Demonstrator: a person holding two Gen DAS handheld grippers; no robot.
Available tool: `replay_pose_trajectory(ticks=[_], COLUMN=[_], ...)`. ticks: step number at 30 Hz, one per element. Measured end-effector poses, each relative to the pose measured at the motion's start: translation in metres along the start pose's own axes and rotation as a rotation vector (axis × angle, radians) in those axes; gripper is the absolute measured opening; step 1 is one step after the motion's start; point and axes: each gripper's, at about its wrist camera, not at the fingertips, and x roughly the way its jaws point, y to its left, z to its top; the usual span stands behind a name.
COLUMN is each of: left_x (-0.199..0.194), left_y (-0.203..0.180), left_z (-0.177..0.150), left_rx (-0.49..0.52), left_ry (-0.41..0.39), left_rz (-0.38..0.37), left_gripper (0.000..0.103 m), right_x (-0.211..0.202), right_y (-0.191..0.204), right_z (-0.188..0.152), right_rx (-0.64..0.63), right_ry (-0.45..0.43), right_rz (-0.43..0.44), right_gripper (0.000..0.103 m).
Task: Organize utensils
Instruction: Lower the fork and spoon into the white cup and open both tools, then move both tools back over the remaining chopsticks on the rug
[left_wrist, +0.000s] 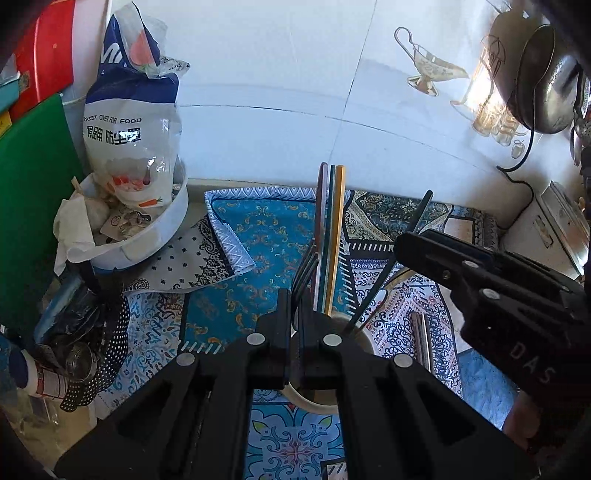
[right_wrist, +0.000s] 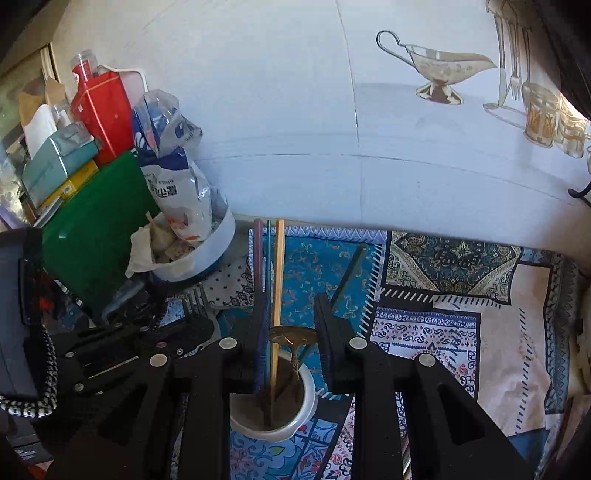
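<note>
A white utensil cup (right_wrist: 295, 424) stands on the patterned cloth; it also shows in the left wrist view (left_wrist: 317, 402). It holds pink, teal and yellow chopsticks (left_wrist: 334, 236), a black chopstick (left_wrist: 402, 251) and a brass spoon (right_wrist: 291, 338), bowl up. My left gripper (left_wrist: 293, 332) is shut on a dark fork (left_wrist: 304, 269), tines up, at the cup's near rim. My right gripper (right_wrist: 291, 332) is open over the cup, fingers either side of the spoon and chopsticks. It shows in the left wrist view (left_wrist: 480, 280) too.
A white bowl (left_wrist: 155, 236) with a food-cover bag (left_wrist: 136, 122) and garlic stands at the back left beside a green board (left_wrist: 33, 199). A metal utensil (left_wrist: 421, 339) lies on the cloth right of the cup. A black dotted strainer (left_wrist: 110, 354) lies left. The tiled wall is close behind.
</note>
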Motion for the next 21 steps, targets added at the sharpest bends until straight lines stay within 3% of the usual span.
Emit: replay_pose_trajectory(ticks=[13, 21], left_x=[-0.027, -0.047], left_y=[-0.021, -0.043], left_z=[0.008, 0.0], left_rx=[0.03, 0.057], left_ry=[-0.036, -0.074], left_rz=[0.0, 0.01], left_gripper=[0.008, 0.018], right_x=[-0.032, -0.064], right_y=[-0.008, -0.035], right_z=[0.006, -0.006], right_rx=[-0.005, 0.008], right_ry=[-0.035, -0.066], right_rz=[0.006, -0.056], right_gripper=[0.021, 0.021])
